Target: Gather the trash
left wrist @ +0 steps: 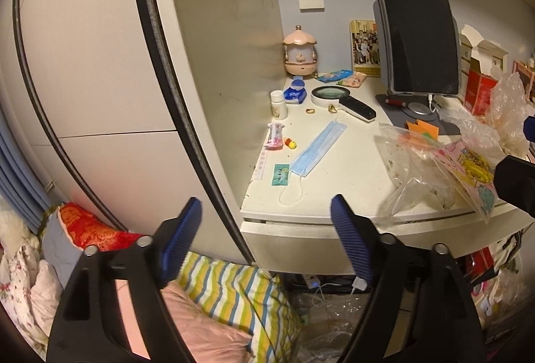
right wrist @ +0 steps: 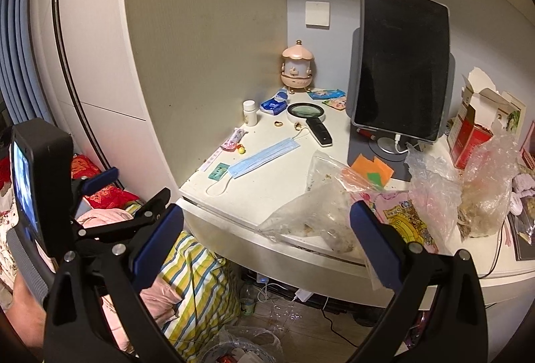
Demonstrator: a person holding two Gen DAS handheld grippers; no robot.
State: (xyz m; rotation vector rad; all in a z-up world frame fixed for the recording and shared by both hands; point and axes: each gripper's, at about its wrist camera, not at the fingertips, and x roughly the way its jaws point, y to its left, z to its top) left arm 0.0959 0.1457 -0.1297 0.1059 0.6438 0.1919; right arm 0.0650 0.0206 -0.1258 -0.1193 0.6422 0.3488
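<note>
My left tongs (left wrist: 267, 239) spread, empty, held off counter (left wrist: 334, 192) edge, lined up toward mask (left wrist: 317, 145) and wrapper (left wrist: 280, 174). Right tongs (right wrist: 267, 246) spread too, framing bag (right wrist: 307, 215) at front edge, not pinching.

The left hand-held gripper (left wrist: 265, 222) and the right hand-held gripper (right wrist: 267, 229) both tilt downward, jaws spread, nothing between them.

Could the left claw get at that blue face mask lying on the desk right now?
Probably yes. The left claw is open and empty, off the desk's front edge. The blue face mask lies flat beyond it, with only a small green packet beside it and nothing on top.
</note>
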